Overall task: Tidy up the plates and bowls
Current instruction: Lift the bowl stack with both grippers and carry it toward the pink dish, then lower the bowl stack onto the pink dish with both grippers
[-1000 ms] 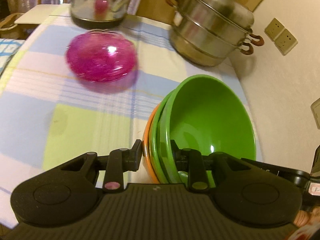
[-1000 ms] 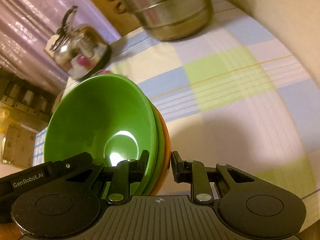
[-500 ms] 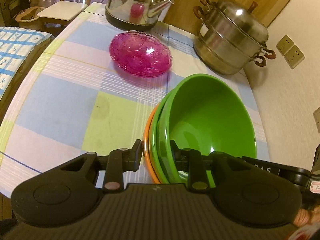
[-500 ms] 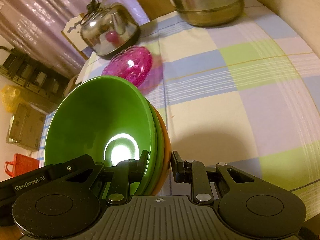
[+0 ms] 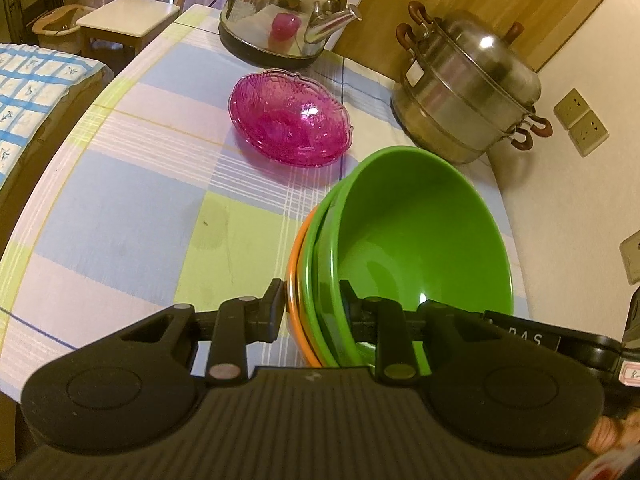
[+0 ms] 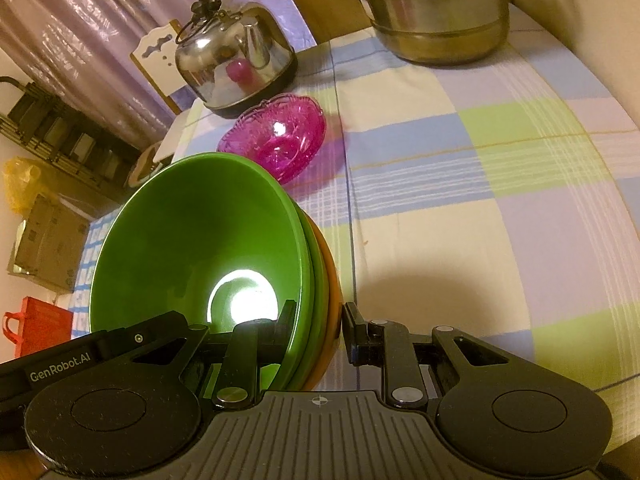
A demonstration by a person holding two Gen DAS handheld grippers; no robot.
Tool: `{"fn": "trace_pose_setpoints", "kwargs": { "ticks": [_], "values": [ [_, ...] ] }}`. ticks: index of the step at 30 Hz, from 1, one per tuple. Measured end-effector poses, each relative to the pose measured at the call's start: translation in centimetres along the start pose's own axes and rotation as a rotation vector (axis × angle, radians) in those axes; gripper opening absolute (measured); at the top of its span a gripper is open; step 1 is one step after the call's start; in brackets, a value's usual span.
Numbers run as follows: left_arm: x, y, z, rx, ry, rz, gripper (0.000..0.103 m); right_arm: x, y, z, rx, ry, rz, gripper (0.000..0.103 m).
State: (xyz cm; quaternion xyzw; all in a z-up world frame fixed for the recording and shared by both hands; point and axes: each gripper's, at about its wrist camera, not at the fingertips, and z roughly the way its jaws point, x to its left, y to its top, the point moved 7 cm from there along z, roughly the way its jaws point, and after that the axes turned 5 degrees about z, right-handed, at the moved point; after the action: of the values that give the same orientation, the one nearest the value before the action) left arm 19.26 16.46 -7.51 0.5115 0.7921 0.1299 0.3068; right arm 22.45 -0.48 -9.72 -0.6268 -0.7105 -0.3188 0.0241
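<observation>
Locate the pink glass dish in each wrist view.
Left wrist: pink dish upper centre, beyond the stacked bowls.
Right wrist: pink dish upper left of centre, past the bowls' rim.
Shared landmark: the kettle just behind it.

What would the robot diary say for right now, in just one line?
left tongs: shut on stack of green and orange plastic bowls | right tongs: shut on opposite rim | stack: tilted above checked tablecloth | pink glass dish: on table

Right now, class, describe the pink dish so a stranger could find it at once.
On the checked tablecloth, look between the shiny kettle and the green bowl stack. The pink dish is see-through patterned glass with a wavy rim, unlike its metal and plain neighbours.
</observation>
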Motion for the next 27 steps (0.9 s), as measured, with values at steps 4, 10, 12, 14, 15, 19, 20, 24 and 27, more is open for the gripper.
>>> {"fn": "trace_pose_setpoints", "kwargs": {
  "ticks": [4, 10, 12, 14, 15, 19, 20, 24, 27],
  "values": [
    [0.3, 1.2, 0.5, -0.003, 0.002, 0.009, 0.024, 0.6, 0.9, 0.5, 0.001, -0.006, -0.004, 0.024],
    [0.7, 3.8, 1.5, -0.008, 0.006, 0.016, 0.023, 1.6, 3.0, 1.7, 0.003, -0.007, -0.011, 0.024],
    [0.9, 4.7, 2.1, -0.007, 0.006, 0.017, 0.023, 1.9, 3.9, 2.3, 0.004, -0.008, -0.013, 0.024],
    [1.1, 5.7, 2.8, -0.004, 0.003, 0.013, 0.023, 2.1, 4.8, 2.9, 0.005, -0.009, -0.016, 0.024],
    [1.2, 6.1, 3.1, -0.002, 0.001, 0.01, 0.023, 2.3, 5.3, 3.3, 0.004, -0.012, -0.019, 0.024],
    [1.7, 8.0, 4.6, 0.0, -0.003, 0.007, 0.022, 2.8, 7.4, 4.6, 0.004, -0.022, -0.028, 0.024],
    [1.7, 8.5, 4.9, 0.0, -0.002, 0.008, 0.022, 2.9, 7.8, 5.0, 0.005, -0.024, -0.029, 0.024],
    [2.0, 10.7, 6.3, -0.001, -0.003, 0.015, 0.022, 3.2, 9.9, 6.4, 0.012, -0.026, -0.029, 0.024],
    [2.2, 12.3, 7.2, -0.002, -0.002, 0.021, 0.023, 3.4, 11.3, 7.4, 0.013, -0.024, -0.03, 0.024]
  ]
}}
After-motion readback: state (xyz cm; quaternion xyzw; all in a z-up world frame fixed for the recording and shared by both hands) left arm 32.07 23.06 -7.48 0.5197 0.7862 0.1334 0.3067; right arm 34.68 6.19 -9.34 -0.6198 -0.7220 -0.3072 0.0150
